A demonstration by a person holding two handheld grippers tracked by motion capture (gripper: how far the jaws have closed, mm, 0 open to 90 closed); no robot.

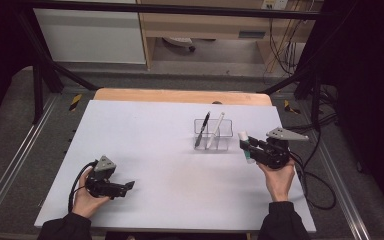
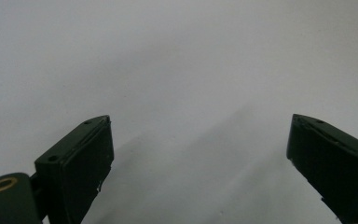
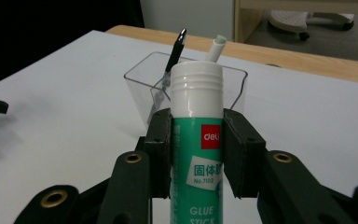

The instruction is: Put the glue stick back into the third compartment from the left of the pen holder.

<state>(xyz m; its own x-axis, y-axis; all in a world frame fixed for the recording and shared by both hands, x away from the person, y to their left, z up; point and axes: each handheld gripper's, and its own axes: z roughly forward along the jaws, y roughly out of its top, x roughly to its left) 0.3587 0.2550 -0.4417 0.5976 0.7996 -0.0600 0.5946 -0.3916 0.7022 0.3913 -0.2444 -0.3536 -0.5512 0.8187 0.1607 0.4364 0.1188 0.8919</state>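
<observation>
White sheeting covers the wooden table (image 1: 130, 130) we work at, with a grey floor and pale cabinets beyond its far edge. We hold our right gripper (image 1: 250, 148) near the table's right side, raised above the surface, its two black jaws clamped on a green and white plastic glue stick (image 3: 197, 154) with a ribbed white cap; in the right gripper view the stick stands upright between the pads, which press its label from both sides. Just beyond the stick stands a clear plastic pen holder (image 1: 225, 142) with divided compartments, close to the gripper but apart from it. Inside it lean a slim black pen (image 1: 202, 128) and a white pen (image 1: 216, 129), both tilted with their tops toward the far edge. Our left gripper (image 1: 128, 186) rests low at the table's near left, well apart from the holder, and the left gripper view shows its jaws spread wide over bare white surface with nothing between them.
</observation>
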